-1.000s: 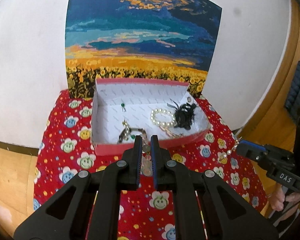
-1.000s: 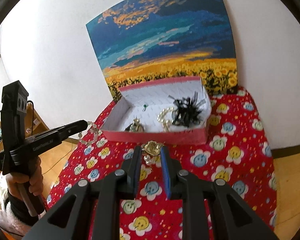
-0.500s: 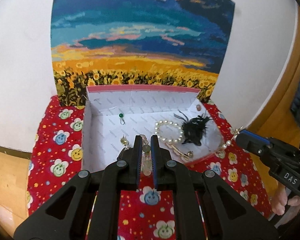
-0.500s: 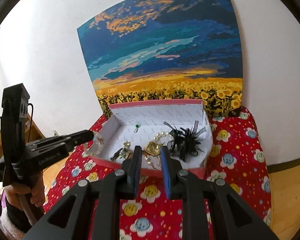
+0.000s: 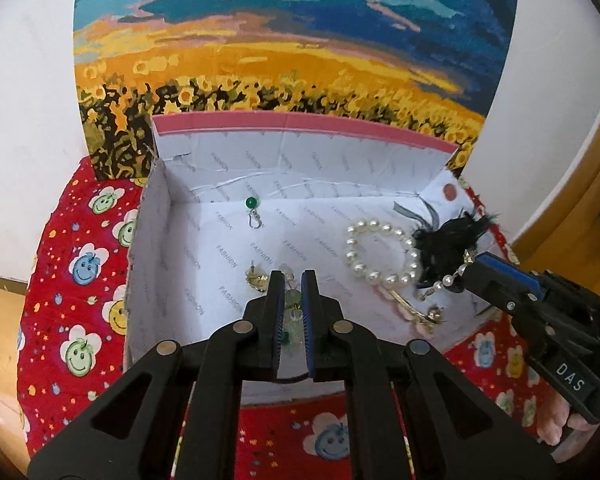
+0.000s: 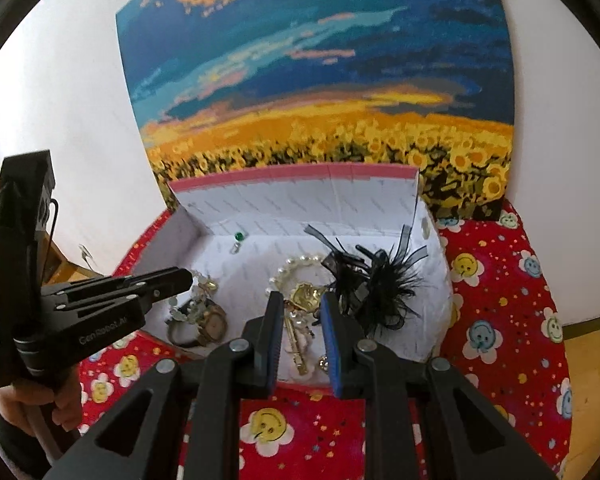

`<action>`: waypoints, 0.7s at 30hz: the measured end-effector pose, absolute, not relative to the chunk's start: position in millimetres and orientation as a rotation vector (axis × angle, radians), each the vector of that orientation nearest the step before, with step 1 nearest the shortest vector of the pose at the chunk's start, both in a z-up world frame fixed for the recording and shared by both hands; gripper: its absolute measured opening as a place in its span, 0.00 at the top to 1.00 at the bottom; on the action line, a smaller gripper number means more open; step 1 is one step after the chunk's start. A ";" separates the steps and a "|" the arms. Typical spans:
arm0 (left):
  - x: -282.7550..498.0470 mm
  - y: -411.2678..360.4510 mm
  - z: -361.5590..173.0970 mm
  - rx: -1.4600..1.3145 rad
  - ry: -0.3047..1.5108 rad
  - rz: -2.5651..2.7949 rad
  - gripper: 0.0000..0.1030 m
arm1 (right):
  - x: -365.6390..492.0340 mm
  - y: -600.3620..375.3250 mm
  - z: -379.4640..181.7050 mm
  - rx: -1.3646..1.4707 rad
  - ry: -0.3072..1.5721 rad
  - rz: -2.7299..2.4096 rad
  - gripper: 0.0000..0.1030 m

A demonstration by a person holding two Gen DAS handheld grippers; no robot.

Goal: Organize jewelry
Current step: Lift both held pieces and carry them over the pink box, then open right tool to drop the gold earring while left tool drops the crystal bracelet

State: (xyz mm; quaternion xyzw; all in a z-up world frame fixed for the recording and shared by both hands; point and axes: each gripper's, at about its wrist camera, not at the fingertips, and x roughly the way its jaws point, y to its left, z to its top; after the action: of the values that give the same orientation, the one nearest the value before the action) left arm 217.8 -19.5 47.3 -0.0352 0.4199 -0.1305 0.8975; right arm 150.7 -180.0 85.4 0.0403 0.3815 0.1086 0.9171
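Jewelry, mixed lot, two pieces in transit and the rest already lying in the pink-rimmed box [image 5: 300,124] with a white printed lining, which stands on a red smiley-flower cloth [image 5: 80,272] before a sunflower painting [image 5: 284,40]. Item one: a pale bead strand with green beads [image 5: 291,312], pinched in the clenched left gripper [image 5: 290,280], hanging along the line of the fingers over the near left floor of the box. Item two: a gold brooch on a beaded string [image 6: 305,295], grasped by the right gripper [image 6: 300,300], its jaws nearly shut on it, over the box's near middle. Both pieces sit directly above open floor (judged: only a lowering and release remain), each hand nearest its own half. Contents at rest: pearl bracelet [image 5: 380,252], black feather hairpiece [image 5: 448,240], green bead earring [image 5: 252,208] by the back wall, gold clip [image 6: 296,344]. The right wrist view alone shows a wristwatch [image 6: 208,326] in the near left corner, hidden behind the left fingers in the other view; the left wrist view alone shows the strand's green beads clearly.
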 end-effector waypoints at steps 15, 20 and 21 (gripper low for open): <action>216.9 -26.5 37.5 -0.028 0.927 -0.232 0.91 | 151.0 -189.2 74.4 0.140 0.802 0.207 0.57; 203.6 -23.9 50.0 -0.028 0.912 -0.220 0.91 | 138.8 -185.9 85.2 0.136 0.775 0.213 0.45; 199.9 -23.2 52.8 -0.028 0.910 -0.219 0.91 | 135.8 -184.8 87.2 0.131 0.772 0.214 0.44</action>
State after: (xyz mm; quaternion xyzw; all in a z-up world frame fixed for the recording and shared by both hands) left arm 199.9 -23.2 52.8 -0.0133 0.4384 -0.1056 0.8925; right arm 135.8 -184.8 87.2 0.0639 0.3755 0.1042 0.9187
